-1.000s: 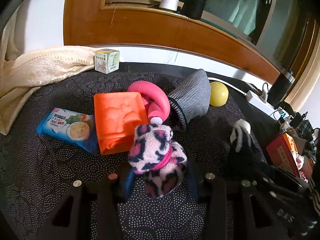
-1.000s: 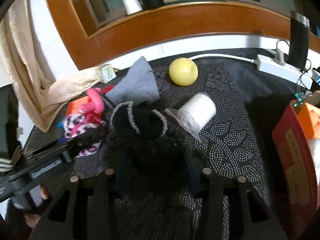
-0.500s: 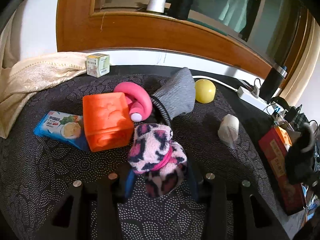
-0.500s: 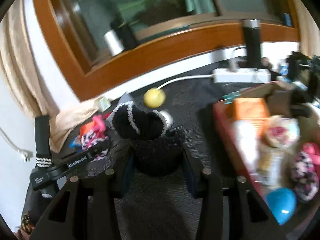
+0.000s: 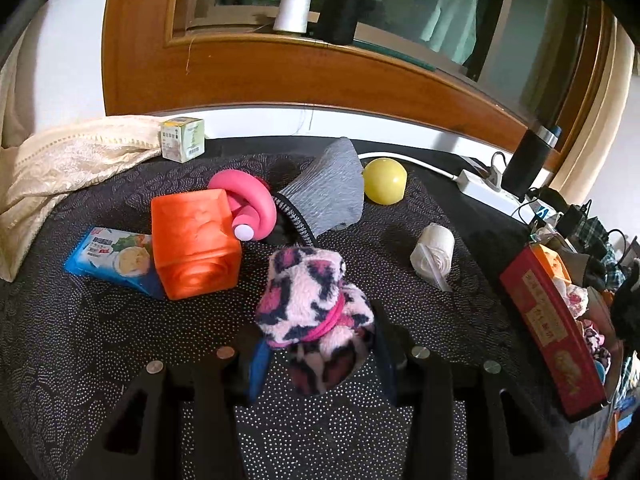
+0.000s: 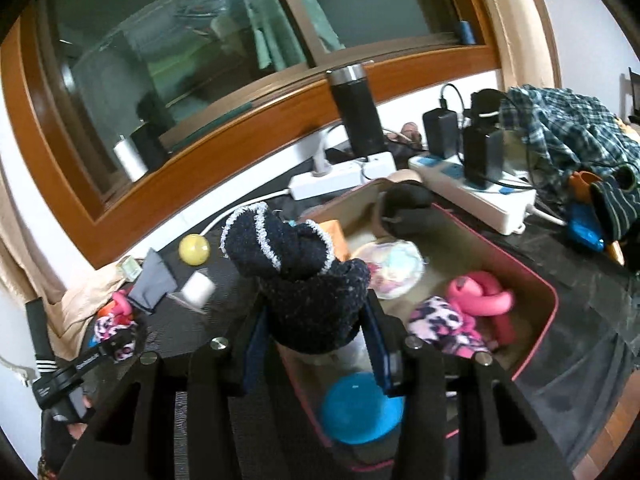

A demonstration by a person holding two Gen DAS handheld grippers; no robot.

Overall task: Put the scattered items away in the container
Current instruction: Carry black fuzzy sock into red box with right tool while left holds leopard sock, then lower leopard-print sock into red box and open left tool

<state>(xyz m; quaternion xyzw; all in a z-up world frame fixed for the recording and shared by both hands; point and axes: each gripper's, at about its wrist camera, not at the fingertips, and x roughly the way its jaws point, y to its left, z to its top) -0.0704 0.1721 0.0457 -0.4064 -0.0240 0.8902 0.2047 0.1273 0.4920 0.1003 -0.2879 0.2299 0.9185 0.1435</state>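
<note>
Left gripper [image 5: 316, 354]: fingers clamped on a fuzzy pink leopard-print sock [image 5: 310, 312], soft bunched pile, held above the dotted black mat [image 5: 80, 340].

Right gripper [image 6: 316, 340]: fingers pinched on a fluffy navy sock [image 6: 304, 276] with a pale trimmed cuff, hanging over the near-left part of the container [image 6: 536, 344]. The container is a shallow rectangular box, red wall, rounded corners, on the right of the table.

In the container: a smooth blue ball [image 6: 360, 408] near, another fuzzy pink patterned sock [image 6: 440, 326], a glossy pink curved toy [image 6: 484, 294], a crinkly pale packet [image 6: 390, 266], and a dark rounded item at the far end, too blurred to identify.

On the mat, left-wrist view:
- orange soft-plastic cube [image 5: 194, 242] with embossed faces
- pink looped rubbery toy [image 5: 250, 208] touching the cube's far right side
- flat blue snack packet [image 5: 110, 254] partly under the cube's left edge
- ribbed grey knit piece [image 5: 332, 192] just right of the pink loop
- smooth yellow ball [image 5: 385, 181] just beside the grey knit
- white roll in clear wrap [image 5: 434, 250], lying on its side, apart from the rest
- small printed carton [image 5: 182, 139] far left, against a cream cloth [image 5: 60, 160]
</note>
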